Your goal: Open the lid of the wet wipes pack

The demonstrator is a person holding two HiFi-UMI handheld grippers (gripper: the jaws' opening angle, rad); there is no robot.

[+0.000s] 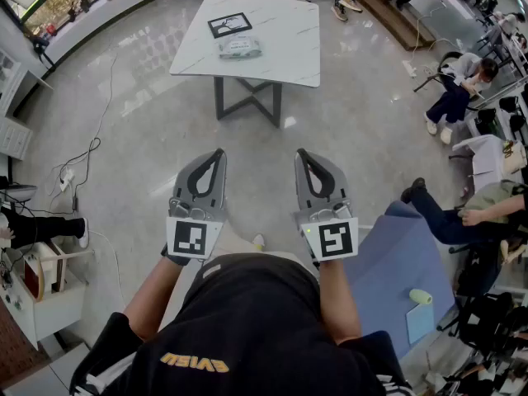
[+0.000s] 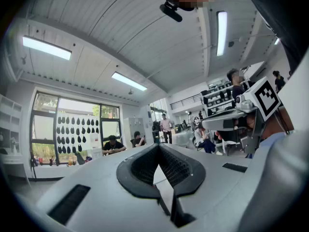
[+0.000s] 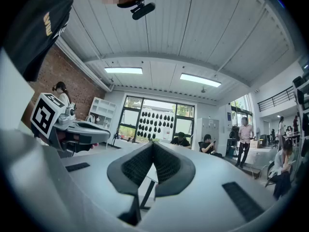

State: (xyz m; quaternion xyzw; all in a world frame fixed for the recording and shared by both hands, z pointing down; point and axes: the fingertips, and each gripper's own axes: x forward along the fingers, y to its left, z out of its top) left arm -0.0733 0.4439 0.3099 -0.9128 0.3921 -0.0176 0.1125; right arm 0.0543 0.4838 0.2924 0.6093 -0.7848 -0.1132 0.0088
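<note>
- Left gripper (image 1: 219,153): grey jaws fully together, nothing between the pads; its own view shows the same closed tips (image 2: 158,147); held about level at the person's waist
- Right gripper (image 1: 300,153): jaws likewise pressed together and empty, confirmed in its own view (image 3: 152,144); tipped slightly upward
- Pale green and white soft wet wipes pack (image 1: 239,48): lies flat on the white marble-patterned square table (image 1: 289,56), well apart from both grippers, straight ahead; long axis runs left-right across the head view; just nearer than a black-framed card (image 1: 229,25)
- Key relation: pack sits ahead and between the two grippers, closer to the left gripper's line; judgement: an approach to the table must come first, with neither gripper in reach
- Hard to make out: lid too small to see, so its hinge side is unknown; neither gripper view shows the pack
</note>
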